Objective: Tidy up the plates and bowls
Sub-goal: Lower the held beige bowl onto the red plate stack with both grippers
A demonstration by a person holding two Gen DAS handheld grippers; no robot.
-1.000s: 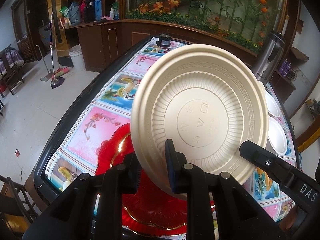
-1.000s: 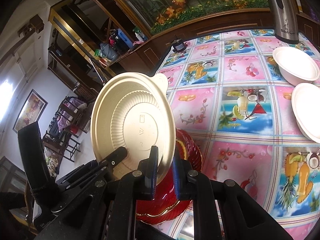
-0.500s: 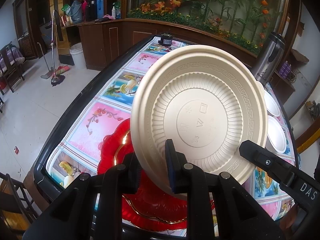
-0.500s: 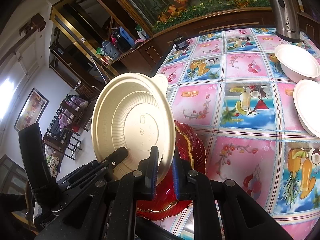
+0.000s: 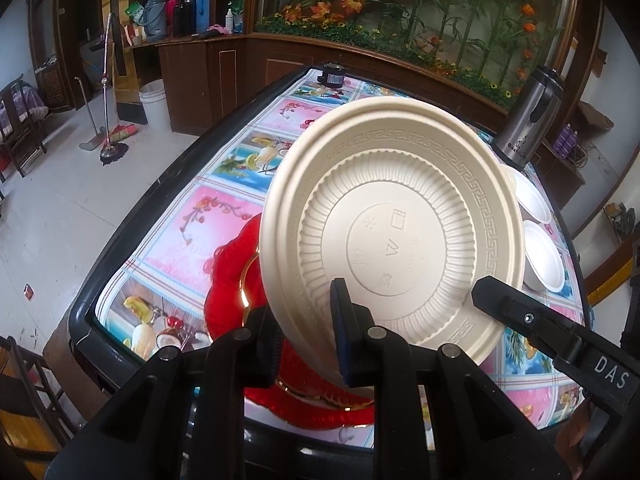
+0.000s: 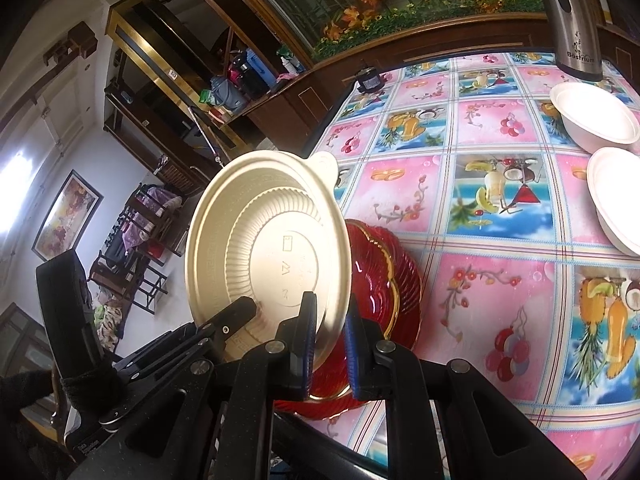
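Both grippers hold one cream plastic bowl by its rim, tilted on edge with its ribbed underside facing the cameras. My left gripper is shut on its lower rim. My right gripper is shut on the rim of the same cream bowl, with the left gripper's fingers beside it. A red gold-rimmed plate lies on the table under the bowl, also in the right wrist view. Two white bowls sit at the far right.
The table has a fruit-patterned cloth and a dark raised edge. A steel thermos stands at the back right, a small black object at the far end. Wooden cabinets and a planter lie behind. Chairs stand at the left.
The view has pulled back and up a little from the table. The bowl stays held by both grippers in the same tilt.
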